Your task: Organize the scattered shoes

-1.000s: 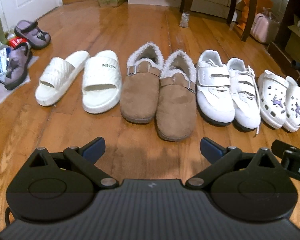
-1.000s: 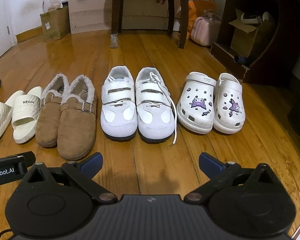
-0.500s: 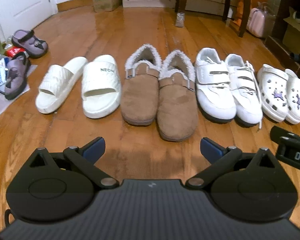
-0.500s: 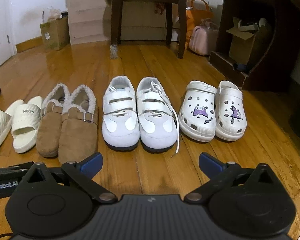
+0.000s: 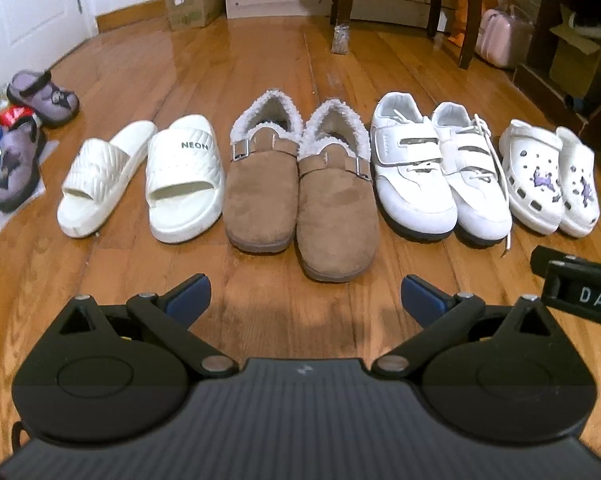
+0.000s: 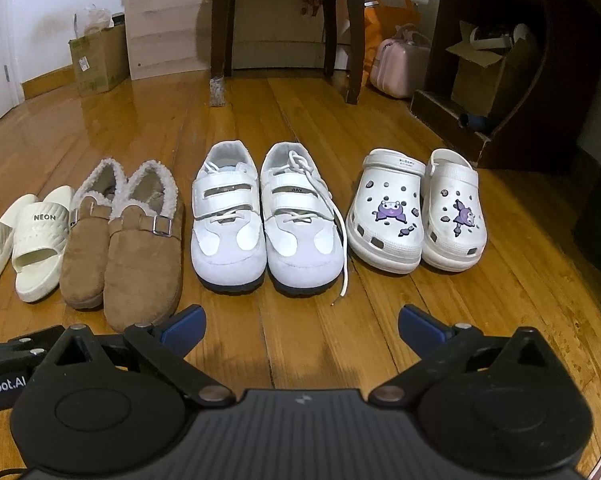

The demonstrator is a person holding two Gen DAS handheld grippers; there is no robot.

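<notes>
Since a second ago: both grippers have tipped up and backed off a bit, so the row of shoes sits lower and further out in both views, and none of the shoes themselves have shifted.
Left gripper (image 5: 305,298): jaws spread wide, nothing in them, hovering over bare wooden floor (image 5: 148,280) just short of the brown clogs.
Right gripper (image 6: 300,326): same deal, wide open and empty, parked in front of the sneakers.
Brown fleece-lined clogs (image 5: 300,196): soft suede, floppy-ish. I'd pinch the heel collar or the strap by the buckle. One sits a little ahead of its mate.
White velcro sneakers (image 6: 266,224): stiffer, probably the heaviest pair. Grab the heel rim, and watch the loose lace trailing off one side.
White clogs with purple charms (image 6: 418,216): light foam, smooth, so could slip. Heel strap looks like the handle.
White slides (image 5: 144,176): light, squishy. The band across the top is the obvious hold. The outer one is angled away from its partner.
Purple sandals (image 5: 28,128): off by the wall, well apart from the row, lying among clutter. They look like the leftover pair, though that corner's pretty distorted.
</notes>
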